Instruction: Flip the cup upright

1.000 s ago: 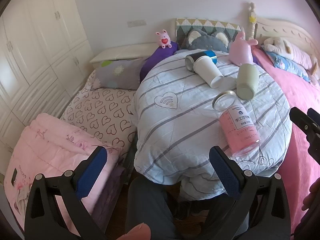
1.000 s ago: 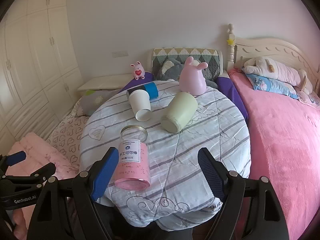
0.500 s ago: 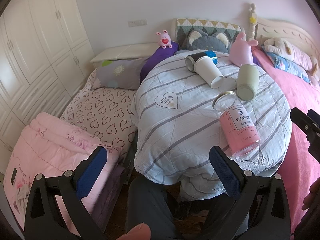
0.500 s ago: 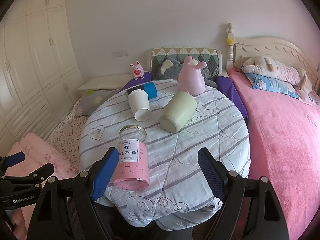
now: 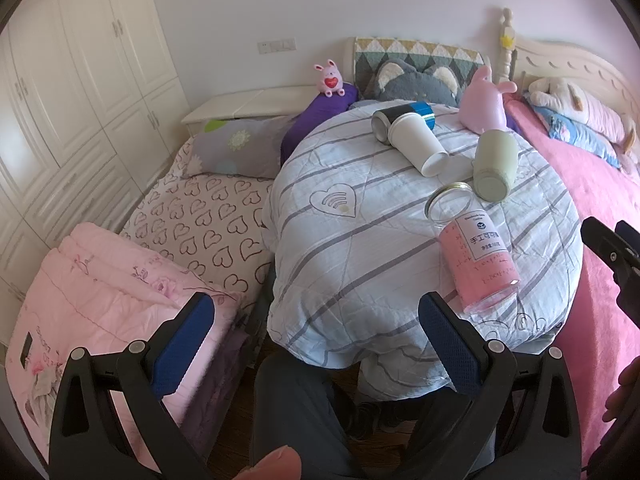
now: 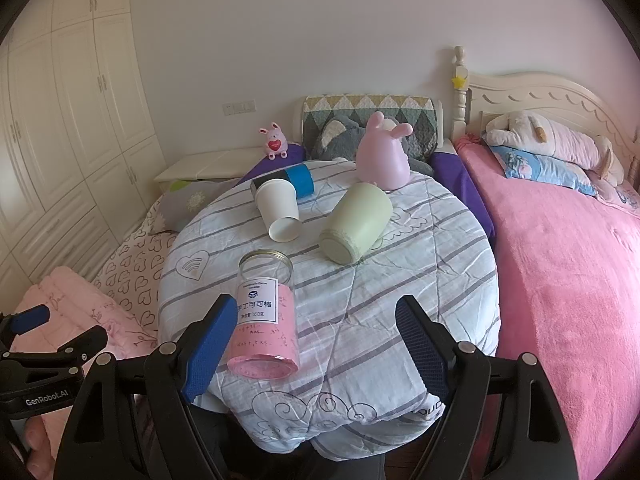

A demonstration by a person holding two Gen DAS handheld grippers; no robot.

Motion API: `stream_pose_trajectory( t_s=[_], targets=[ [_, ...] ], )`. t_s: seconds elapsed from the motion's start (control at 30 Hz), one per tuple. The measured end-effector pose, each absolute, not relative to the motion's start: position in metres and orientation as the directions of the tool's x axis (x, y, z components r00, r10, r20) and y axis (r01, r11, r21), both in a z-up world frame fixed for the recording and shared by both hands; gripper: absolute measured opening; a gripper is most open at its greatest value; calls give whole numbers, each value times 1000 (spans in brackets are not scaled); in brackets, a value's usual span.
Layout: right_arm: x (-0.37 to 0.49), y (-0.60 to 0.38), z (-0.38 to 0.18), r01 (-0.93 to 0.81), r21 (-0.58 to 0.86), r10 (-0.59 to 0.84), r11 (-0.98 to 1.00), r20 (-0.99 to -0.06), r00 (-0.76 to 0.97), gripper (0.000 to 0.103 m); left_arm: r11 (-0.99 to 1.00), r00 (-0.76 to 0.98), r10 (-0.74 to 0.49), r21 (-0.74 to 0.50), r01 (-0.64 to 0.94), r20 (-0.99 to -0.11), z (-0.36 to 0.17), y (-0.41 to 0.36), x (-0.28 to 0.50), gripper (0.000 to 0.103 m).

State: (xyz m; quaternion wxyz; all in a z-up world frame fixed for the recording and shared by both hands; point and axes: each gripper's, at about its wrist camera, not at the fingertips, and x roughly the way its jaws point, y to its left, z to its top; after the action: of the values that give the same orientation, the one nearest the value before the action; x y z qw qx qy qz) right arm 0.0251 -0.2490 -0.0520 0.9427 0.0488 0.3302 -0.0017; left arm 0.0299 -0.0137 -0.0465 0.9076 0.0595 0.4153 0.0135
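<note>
A round table [image 6: 400, 292] covered with a striped cloth stands between two beds. Four containers lie on their sides on it. The nearest is a clear jar [image 6: 262, 316] with a pink lower half and a white label, its open mouth pointing away toward the wall. Beyond it lies a white paper cup [image 6: 279, 208], its base toward the near edge, touching a black and blue can [image 6: 296, 178] behind it. To the right of the paper cup lies a pale green cup [image 6: 356, 222], tipped with its base facing forward. A pink rabbit toy [image 6: 382, 158] stands upright at the far edge of the table.

The right gripper [image 6: 316, 344] hovers at the near edge of the table, fingers spread wide and holding nothing; its left finger sits just beside the jar. The left gripper [image 5: 316, 344] hangs lower and to the left, off the table edge, also spread wide and empty. From the left wrist view the jar [image 5: 476, 256] lies just past its right finger, and the green cup [image 5: 494, 164] sits farther back
</note>
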Motion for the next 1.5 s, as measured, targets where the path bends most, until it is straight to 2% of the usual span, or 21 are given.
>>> stream_pose_trajectory(
  t_s=[0.17, 0.63, 0.8, 1.17, 1.27, 1.33, 1.4, 1.43, 1.5],
  targets=[
    [22, -252, -52, 41, 86, 21, 995, -622, 783, 83, 996, 640, 32, 77, 43, -768, -44, -26, 36, 103],
    [44, -318, -76, 113, 163, 21, 980, -651, 759, 83, 990, 491, -50, 21, 138, -870, -78, -127, 95, 103],
    [66, -341, -94, 125, 201, 46, 972, -677, 734, 83, 995, 424, -35, 10, 102, -905, -101, -145, 123, 103],
    [99, -353, -121, 95, 238, 109, 967, -719, 687, 83, 992, 304, -79, -104, -66, -949, -137, -135, 160, 103],
    [106, -354, -126, 91, 244, 119, 966, -725, 678, 83, 989, 285, -96, -123, -80, -954, -143, -135, 164, 98],
    [109, -354, -128, 89, 245, 123, 965, -729, 673, 83, 987, 268, -113, -139, -79, -957, -147, -136, 167, 90],
    [111, -355, -130, 88, 247, 126, 965, -733, 668, 83, 987, 247, -126, -147, -71, -961, -152, -139, 168, 75],
    [112, -356, -130, 89, 247, 127, 965, -735, 666, 83, 987, 241, -127, -146, -64, -962, -155, -140, 169, 72],
    [113, -357, -131, 92, 248, 126, 964, -737, 664, 83, 988, 248, -127, -144, -53, -960, -154, -141, 167, 72]
  ],
)
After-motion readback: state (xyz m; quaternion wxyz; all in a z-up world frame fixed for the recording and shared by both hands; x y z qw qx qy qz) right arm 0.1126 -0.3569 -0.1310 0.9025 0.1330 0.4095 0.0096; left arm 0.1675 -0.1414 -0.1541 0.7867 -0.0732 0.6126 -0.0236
